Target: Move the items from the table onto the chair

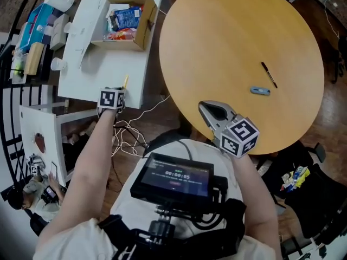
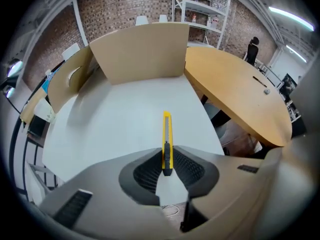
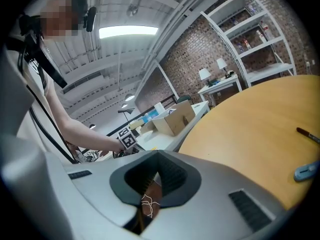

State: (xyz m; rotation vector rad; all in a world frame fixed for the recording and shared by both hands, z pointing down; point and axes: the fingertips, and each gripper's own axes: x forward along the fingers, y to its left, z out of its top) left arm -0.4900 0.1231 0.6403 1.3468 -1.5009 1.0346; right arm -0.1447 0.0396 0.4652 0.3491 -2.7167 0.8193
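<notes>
A yellow utility knife (image 2: 167,139) sticks out from my left gripper (image 2: 167,158), which is shut on its near end. It hangs just over the white seat surface (image 2: 125,119), close to the front edge. In the head view the left gripper (image 1: 115,97) points down there, with the knife (image 1: 126,81) showing beside it. My right gripper (image 1: 205,108) is shut and empty, hovering over the near edge of the round wooden table (image 1: 227,47). A black pen (image 1: 269,75) and a small blue item (image 1: 260,91) lie on that table, beyond the right gripper (image 3: 156,159).
An open cardboard box (image 1: 127,18) with snack packets stands at the back of the white surface. White cables (image 1: 130,134) trail on the floor between the two tops. Blue and white packs (image 1: 40,20) fill a rack at far left. A dark bag (image 1: 303,183) lies at lower right.
</notes>
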